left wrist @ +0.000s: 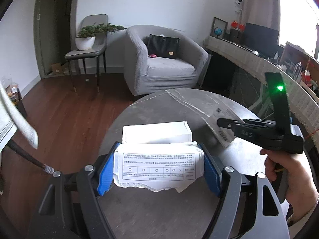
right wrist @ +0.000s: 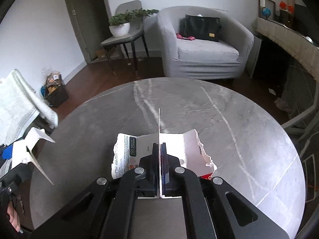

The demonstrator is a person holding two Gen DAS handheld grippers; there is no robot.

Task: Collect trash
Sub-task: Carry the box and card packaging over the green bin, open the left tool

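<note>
In the left wrist view, a torn white box (left wrist: 159,165) with a printed table on its face sits between the blue pads (left wrist: 107,169) of my left gripper (left wrist: 159,167), which press on its two sides. That box (right wrist: 33,145) also shows at the left edge of the right wrist view, beside the table rim. My right gripper (right wrist: 159,145) is shut on a thin flap of torn white packaging card (right wrist: 191,147), seen edge-on above the jaws. From the left wrist view, the right gripper (left wrist: 221,123) pinches this card (left wrist: 223,135) low over the table; a hand (left wrist: 289,171) holds it.
Both grippers work over a round grey marble table (right wrist: 219,109). Beyond it stand a grey armchair (right wrist: 199,45) with a black bag and a chair with a potted plant (right wrist: 121,25). A dark bin (right wrist: 56,97) holding rubbish is on the wooden floor at the left. A cluttered shelf (left wrist: 259,59) runs along the right.
</note>
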